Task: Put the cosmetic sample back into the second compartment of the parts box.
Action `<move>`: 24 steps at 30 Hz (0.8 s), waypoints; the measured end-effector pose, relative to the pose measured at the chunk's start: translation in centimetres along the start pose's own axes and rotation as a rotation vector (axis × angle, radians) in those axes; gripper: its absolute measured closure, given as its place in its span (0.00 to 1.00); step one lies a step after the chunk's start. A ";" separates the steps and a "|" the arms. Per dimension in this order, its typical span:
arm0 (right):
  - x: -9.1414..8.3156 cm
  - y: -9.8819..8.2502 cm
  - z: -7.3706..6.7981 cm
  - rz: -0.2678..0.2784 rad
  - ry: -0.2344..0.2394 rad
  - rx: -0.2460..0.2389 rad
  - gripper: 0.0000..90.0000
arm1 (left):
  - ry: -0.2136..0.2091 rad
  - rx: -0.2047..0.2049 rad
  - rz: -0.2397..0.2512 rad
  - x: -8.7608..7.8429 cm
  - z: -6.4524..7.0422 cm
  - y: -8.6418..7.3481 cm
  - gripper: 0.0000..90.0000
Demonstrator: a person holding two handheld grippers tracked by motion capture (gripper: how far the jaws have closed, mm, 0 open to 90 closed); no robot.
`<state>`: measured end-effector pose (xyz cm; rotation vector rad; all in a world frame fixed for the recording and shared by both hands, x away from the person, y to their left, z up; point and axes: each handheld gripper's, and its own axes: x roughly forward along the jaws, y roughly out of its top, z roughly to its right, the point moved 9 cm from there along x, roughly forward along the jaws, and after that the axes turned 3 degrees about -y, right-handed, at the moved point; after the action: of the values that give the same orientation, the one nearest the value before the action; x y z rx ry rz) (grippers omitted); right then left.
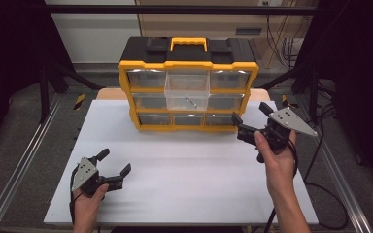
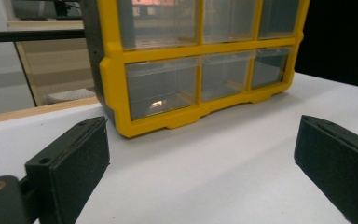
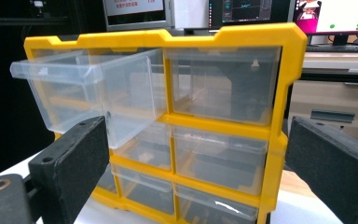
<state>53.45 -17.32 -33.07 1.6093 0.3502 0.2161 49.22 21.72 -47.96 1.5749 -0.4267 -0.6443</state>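
My right gripper (image 1: 250, 118), jaws wide and empty, hovers right of centre beside the yellow organizer (image 1: 188, 87), whose top-middle drawer (image 1: 187, 91) juts out. My left gripper (image 1: 114, 161) rests gaping, empty, lower left on the white table (image 1: 184, 165).

Both tongs are black, with flat blocky jaws: left tongs (image 1: 114, 163), right tongs (image 1: 250, 112). Each carries a grey three-cornered plate dotted with small screws and trails a black cable. Forearms are bare, sleeveless.
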 end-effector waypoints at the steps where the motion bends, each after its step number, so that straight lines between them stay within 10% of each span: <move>1: -0.1 -0.2 0.1 0.001 0.000 0.001 0.09 | 0.000 0.004 -0.003 0.0 0.2 0.1 0.03; 24: -0.6 -8.7 0.3 -0.090 0.044 -0.001 0.06 | -0.064 0.061 -0.066 2.7 3.9 5.3 0.05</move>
<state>52.18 -17.48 -41.70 1.5858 0.4554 0.1825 49.39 16.37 -43.19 1.6352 -0.4473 -0.7401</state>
